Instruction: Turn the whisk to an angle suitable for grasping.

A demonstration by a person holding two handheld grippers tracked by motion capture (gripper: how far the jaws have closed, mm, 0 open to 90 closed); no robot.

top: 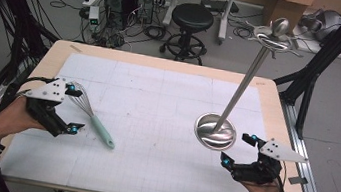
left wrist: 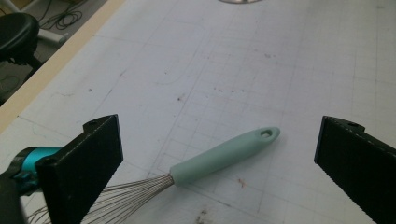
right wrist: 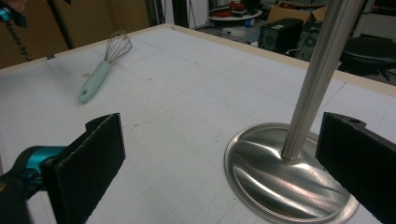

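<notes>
On the table (top: 163, 62), whisk (top: 91, 116) lies left, metal stand (top: 215, 131) right.

My left gripper view cuts the whisk (left wrist: 196, 170) wires at its bottom edge; my right gripper view crops the metal stand (right wrist: 285, 172) pole at top.

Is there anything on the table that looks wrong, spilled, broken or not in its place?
Nothing stands out. The whisk lies flat on the mat between the open jaws of the left gripper, wires intact as far as visible. The metal stand is upright on its round base beside the open right gripper. Only small old stains mark the mat.
</notes>
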